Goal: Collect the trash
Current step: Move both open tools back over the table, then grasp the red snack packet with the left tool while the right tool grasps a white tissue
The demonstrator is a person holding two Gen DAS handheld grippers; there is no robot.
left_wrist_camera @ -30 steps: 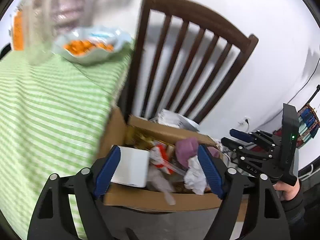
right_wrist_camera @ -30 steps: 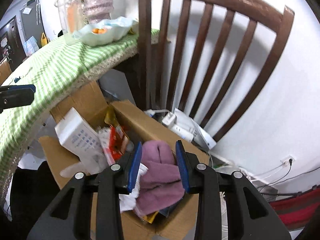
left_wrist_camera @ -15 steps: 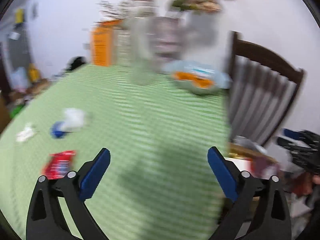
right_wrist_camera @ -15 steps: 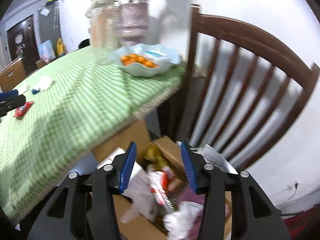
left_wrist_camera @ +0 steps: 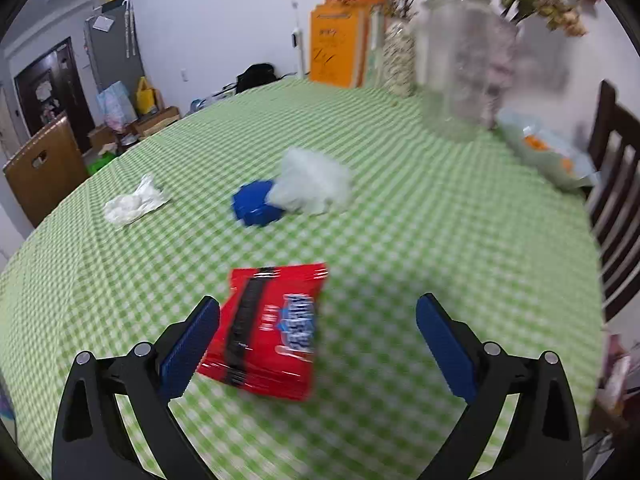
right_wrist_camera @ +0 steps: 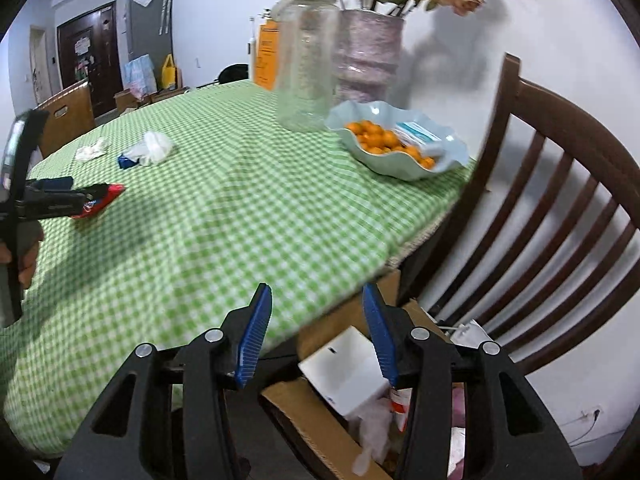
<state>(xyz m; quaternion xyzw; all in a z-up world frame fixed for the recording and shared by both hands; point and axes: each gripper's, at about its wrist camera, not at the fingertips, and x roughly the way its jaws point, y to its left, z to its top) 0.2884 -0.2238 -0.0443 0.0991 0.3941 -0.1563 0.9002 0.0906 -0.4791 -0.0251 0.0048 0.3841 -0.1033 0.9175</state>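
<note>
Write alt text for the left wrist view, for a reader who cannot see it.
The open left gripper hovers over a red snack wrapper lying on a green checked tablecloth. Farther back lie a crumpled white tissue and a blue item beside a clear plastic bag. The picture is motion-blurred.

One red snack packet (left_wrist_camera: 272, 332), one crumpled white tissue (left_wrist_camera: 132, 204), one clear bag with a blue wrapper (left_wrist_camera: 296, 192), one bowl of small oranges (right_wrist_camera: 400, 146), one glass jar (right_wrist_camera: 308, 60), one flower vase (right_wrist_camera: 368, 56), one wooden chair (right_wrist_camera: 560, 184) and one cardboard box (right_wrist_camera: 316, 420) are visible.
</note>
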